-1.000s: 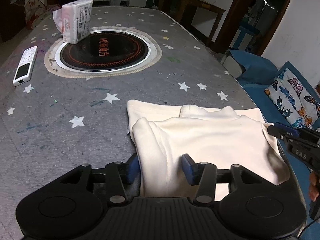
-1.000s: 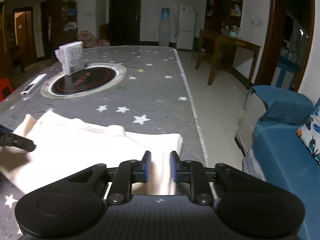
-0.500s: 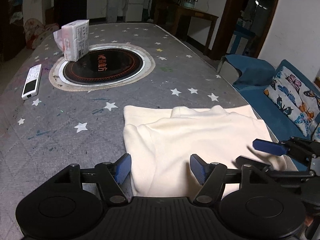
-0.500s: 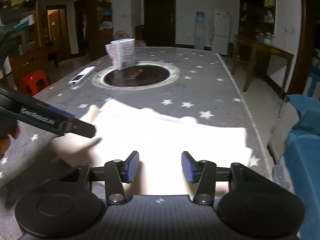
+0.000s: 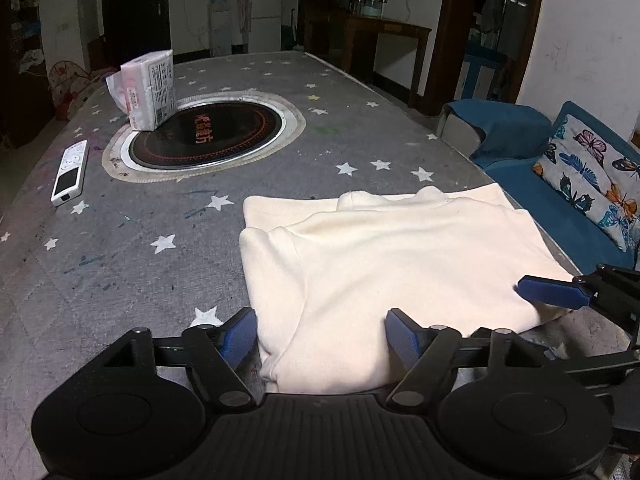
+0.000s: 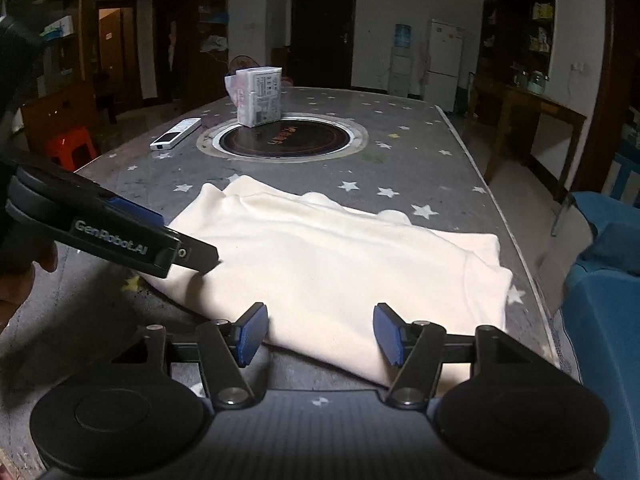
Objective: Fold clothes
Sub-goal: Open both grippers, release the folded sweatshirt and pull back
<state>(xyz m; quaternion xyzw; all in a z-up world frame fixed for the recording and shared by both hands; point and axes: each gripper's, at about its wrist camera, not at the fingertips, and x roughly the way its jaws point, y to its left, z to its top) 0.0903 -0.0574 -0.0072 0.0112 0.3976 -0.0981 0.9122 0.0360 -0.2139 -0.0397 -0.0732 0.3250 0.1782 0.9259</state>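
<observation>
Cream folded knit garment (image 5: 384,264) lies at the near edge of the grey star-printed counter (image 5: 120,264), both grippers' jaws spread wide over its near hem, left gripper (image 5: 320,334) and right gripper (image 6: 318,334), with a round black inset hob (image 5: 204,132) beyond.

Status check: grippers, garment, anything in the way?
Left gripper open, right gripper open, both at near edge. Cream garment folded flat on table. Nothing blocking.

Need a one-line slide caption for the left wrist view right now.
Left gripper open over the folded cream garment on the star-patterned table, right gripper alongside.
</observation>
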